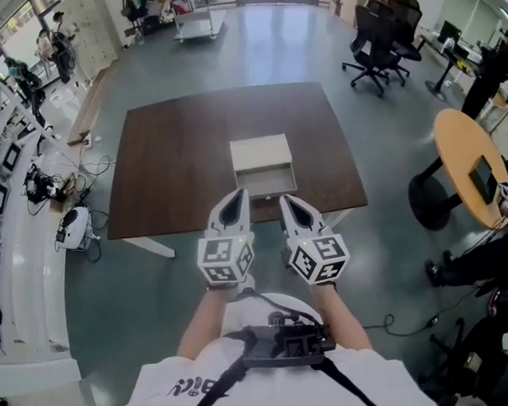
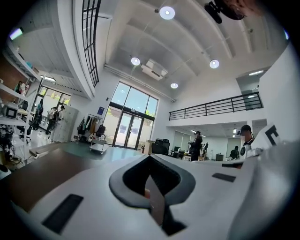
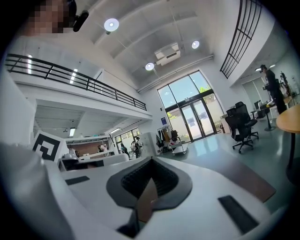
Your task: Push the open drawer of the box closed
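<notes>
A white box (image 1: 260, 152) stands on the dark brown table (image 1: 174, 160), right of its middle. Its drawer (image 1: 266, 182) is pulled out toward me and looks empty. My left gripper (image 1: 236, 196) and right gripper (image 1: 290, 201) hover side by side just short of the drawer front, over the table's near edge, both shut with nothing between the jaws. The left gripper view shows the left gripper (image 2: 150, 157) tilted up toward the ceiling, and the right gripper view shows the same for the right gripper (image 3: 151, 160). Neither view shows the box.
Black office chairs (image 1: 381, 40) stand at the back right. A round wooden table (image 1: 470, 163) is at the right, with a seated person beside it. A white bench (image 1: 13, 195) with equipment runs along the left. A cart (image 1: 193, 21) is far behind.
</notes>
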